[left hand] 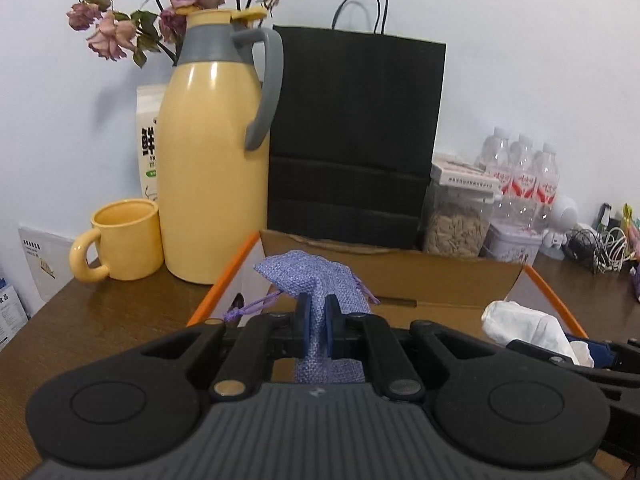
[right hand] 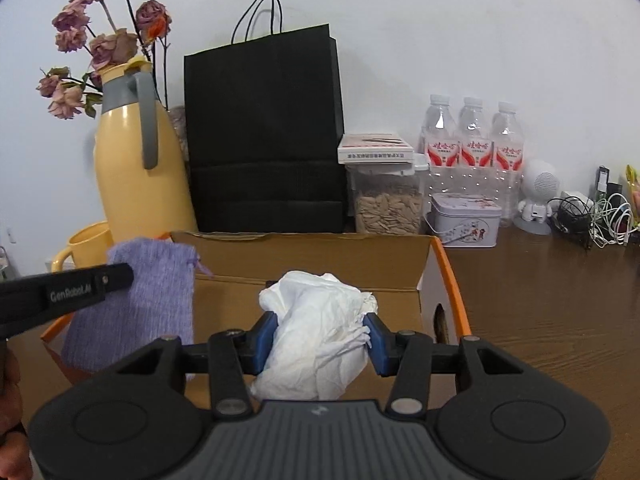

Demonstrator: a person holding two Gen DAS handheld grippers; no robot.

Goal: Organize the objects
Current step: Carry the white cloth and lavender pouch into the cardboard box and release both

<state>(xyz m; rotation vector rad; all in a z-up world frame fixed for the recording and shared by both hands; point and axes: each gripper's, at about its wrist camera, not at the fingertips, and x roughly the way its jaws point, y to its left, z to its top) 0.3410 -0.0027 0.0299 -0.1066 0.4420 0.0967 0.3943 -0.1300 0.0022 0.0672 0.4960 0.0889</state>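
My left gripper (left hand: 316,312) is shut on a purple woven drawstring pouch (left hand: 304,276), which hangs over the left part of an open cardboard box (left hand: 400,276) with orange edges. The right wrist view shows the same pouch (right hand: 160,292) at the left, with one left finger (right hand: 80,286) across it. My right gripper (right hand: 322,340) is shut on a crumpled white wad of tissue (right hand: 316,308), with both blue pads pressed into its sides above the box (right hand: 320,256). In the left wrist view that wad (left hand: 520,320) sits at the right, over the box.
Behind the box stand a yellow thermos jug (left hand: 212,184), a yellow mug (left hand: 120,240), dried roses and a black paper bag (left hand: 352,132). To the right are a jar of seeds (right hand: 388,204), three water bottles (right hand: 472,140), a tin (right hand: 466,220) and tangled cables (right hand: 600,216).
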